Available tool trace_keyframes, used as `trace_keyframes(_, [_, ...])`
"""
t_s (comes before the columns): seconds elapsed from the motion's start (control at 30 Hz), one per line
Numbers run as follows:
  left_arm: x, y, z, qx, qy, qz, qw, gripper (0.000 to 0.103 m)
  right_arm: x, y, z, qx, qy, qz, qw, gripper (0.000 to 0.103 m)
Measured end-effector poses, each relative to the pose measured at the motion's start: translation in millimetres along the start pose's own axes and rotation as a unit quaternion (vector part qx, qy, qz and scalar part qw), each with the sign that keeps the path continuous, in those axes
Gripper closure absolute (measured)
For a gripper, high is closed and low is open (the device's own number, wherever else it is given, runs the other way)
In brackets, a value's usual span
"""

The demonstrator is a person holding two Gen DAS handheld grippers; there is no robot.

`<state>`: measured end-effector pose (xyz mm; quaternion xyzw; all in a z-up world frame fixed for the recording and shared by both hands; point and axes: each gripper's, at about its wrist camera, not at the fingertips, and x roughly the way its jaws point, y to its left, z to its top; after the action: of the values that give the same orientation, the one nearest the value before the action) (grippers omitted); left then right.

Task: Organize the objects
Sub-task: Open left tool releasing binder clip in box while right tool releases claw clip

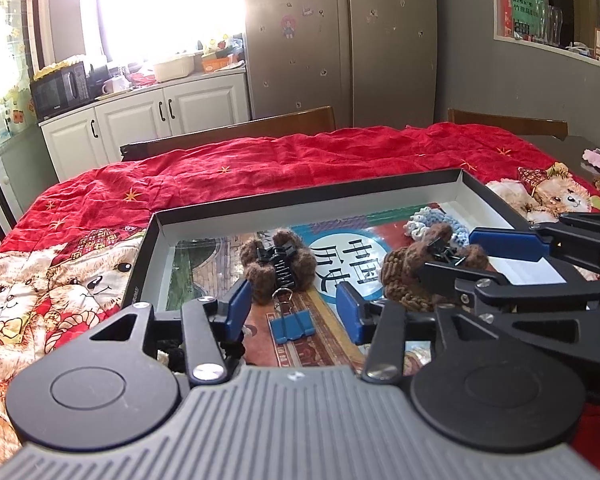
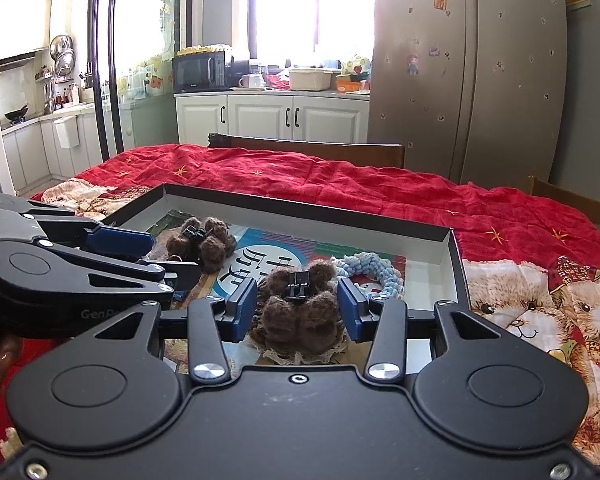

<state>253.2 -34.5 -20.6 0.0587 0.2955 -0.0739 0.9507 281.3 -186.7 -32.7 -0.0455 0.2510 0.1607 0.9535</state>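
Blue-padded left gripper (image 1: 294,306) level over box (image 1: 300,196), jaws apart.

Inside the shallow box (image 1: 380,184), two brown fuzzy hair clips (image 1: 278,264) (image 2: 300,312), a blue binder clip (image 1: 291,326) and a crocheted ring (image 2: 370,270) crowd the lower centre; the red quilt (image 2: 340,188) across mid-frame lies open, chair backs (image 1: 236,128) bounding it above.

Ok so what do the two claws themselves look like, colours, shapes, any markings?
Both claws are alike: matte black linkage arms with triangular cut-outs, silver pivot screws, round black discs at the base and blue pads on the fingers. The left claw has a grey ribbed base plate. The right claw has a smooth black one. Pale lettering starting "GenR" shows on the left claw's side. No cables or sleeves are visible.
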Motion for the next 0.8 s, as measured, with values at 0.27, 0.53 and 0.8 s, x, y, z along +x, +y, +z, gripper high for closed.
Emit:
trace_keyframes(0.27, [-15,2,3,-0.005,-0.009,0.003,0.9999,0.039,-15,-3,4,0.01,-0.012,0.005,1.0,0.06])
trace_keyframes(0.53, [-37,5,3,-0.003,-0.015,0.004,0.9999,0.038,-37,-4,9,0.013,-0.024,0.011,1.0,0.06])
trace_keyframes(0.8, [-59,7,-5,0.0,-0.014,0.001,0.9999,0.038,-56,0,12,0.005,-0.028,0.015,0.999,0.06])
